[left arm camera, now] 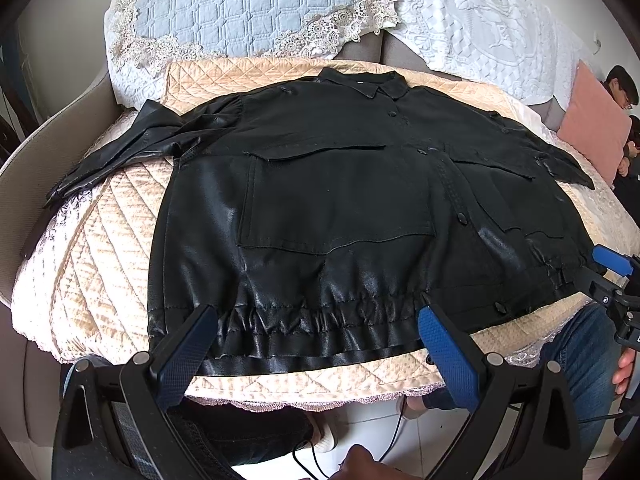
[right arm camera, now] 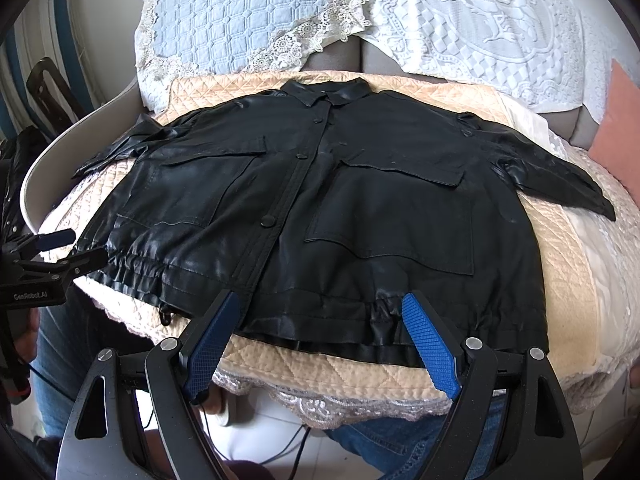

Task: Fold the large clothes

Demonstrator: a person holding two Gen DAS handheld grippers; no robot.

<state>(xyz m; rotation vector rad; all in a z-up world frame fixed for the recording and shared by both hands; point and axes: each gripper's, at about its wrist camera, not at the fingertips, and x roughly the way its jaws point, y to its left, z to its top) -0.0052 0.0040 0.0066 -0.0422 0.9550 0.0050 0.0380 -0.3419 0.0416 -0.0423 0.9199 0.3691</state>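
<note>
A black shiny jacket [left arm camera: 340, 200] lies spread flat, front side up, on a beige quilted cushion [left arm camera: 100, 264]. Its collar points away and its gathered hem faces me. Both sleeves stretch out to the sides. My left gripper [left arm camera: 316, 320] is open and empty, hovering just above the left part of the hem. My right gripper [right arm camera: 320, 304] is open and empty above the right part of the hem. The jacket fills the right wrist view [right arm camera: 320, 200] too. The right gripper also shows at the right edge of the left wrist view [left arm camera: 600, 268], and the left gripper shows at the left edge of the right wrist view [right arm camera: 60, 248].
A light blue quilted cover [left arm camera: 240, 4] with a lace edge and a white lace cover [left arm camera: 480, 20] hang on the sofa back. A pink pillow [left arm camera: 592, 128] and a seated person [left arm camera: 620, 88] are at the right. My jeans-clad legs and cables are below the cushion edge.
</note>
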